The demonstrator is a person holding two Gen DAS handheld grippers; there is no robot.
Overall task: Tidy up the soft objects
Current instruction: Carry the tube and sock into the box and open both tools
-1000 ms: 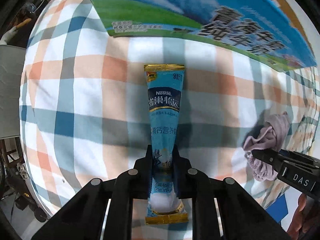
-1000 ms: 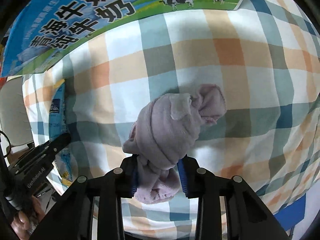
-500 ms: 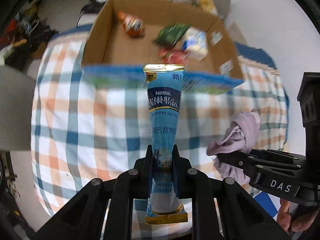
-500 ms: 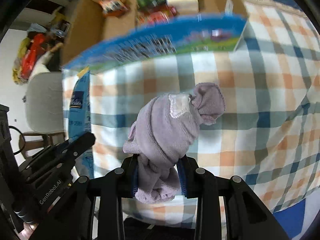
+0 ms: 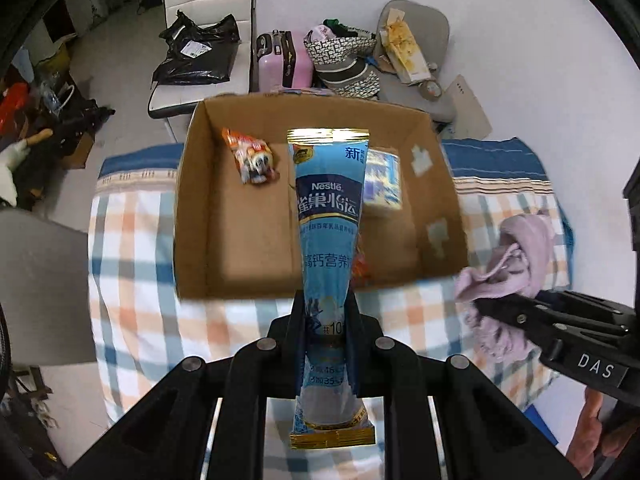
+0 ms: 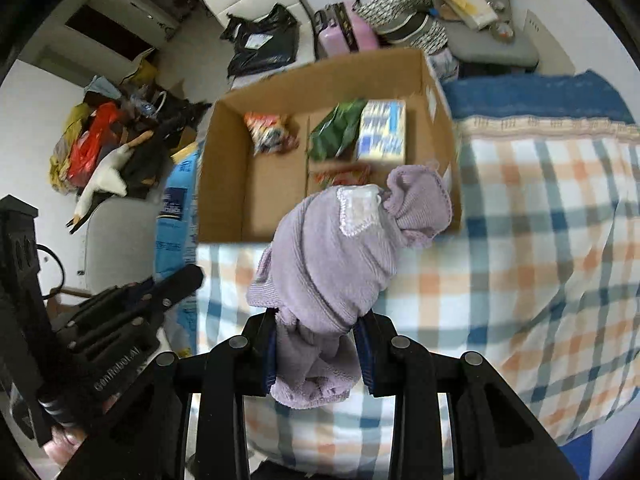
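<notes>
I have lifted both loads well clear of the checked cloth (image 5: 132, 240); the open cardboard box (image 5: 208, 200) now fills mid-frame, so dropping in comes next. My left gripper (image 5: 326, 320) clamps the Nestle milk-powder pouch (image 5: 329, 216), long axis running bottom-to-top, gold seal toward the box. My right gripper (image 6: 318, 340) pinches the lilac knit bundle (image 6: 340, 248).

A bed covered by a plaid sheet (image 5: 132, 264) in orange, blue and white carries 1 open cardboard box (image 5: 240, 220), which sits directly on the sheet toward its far end. A solid blue band (image 6: 532, 96) runs along the sheet's far edge.
</notes>
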